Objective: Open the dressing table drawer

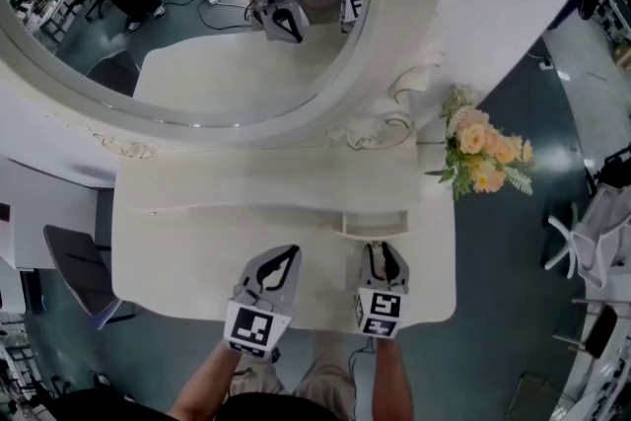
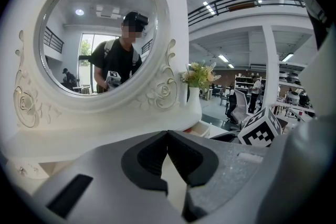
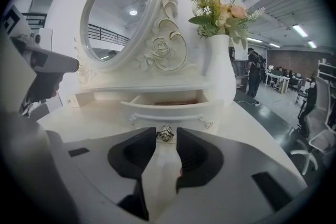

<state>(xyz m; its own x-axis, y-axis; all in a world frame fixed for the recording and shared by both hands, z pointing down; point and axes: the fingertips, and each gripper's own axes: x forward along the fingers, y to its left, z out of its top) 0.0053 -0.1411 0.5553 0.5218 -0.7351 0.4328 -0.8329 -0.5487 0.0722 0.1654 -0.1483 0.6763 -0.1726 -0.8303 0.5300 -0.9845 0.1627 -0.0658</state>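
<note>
The white dressing table [image 1: 187, 242] has a small drawer [image 1: 375, 224] under its mirror shelf, and the drawer stands pulled out a little. In the right gripper view the drawer [image 3: 168, 110] shows its open inside and a small metal knob [image 3: 165, 134] on its front. My right gripper [image 3: 166, 131] [image 1: 383, 253] has the knob between its fingertips, with the jaws apart and slim gaps beside the knob. My left gripper [image 1: 283, 254] [image 2: 167, 135] hovers over the tabletop left of the drawer, its tips together and nothing in them.
A large oval mirror [image 1: 197, 15] in a carved white frame rises behind the shelf and reflects the person and both grippers. A white vase of peach flowers [image 1: 480, 151] [image 3: 220, 73] stands at the table's right end. A dark chair [image 1: 74, 261] is on the left.
</note>
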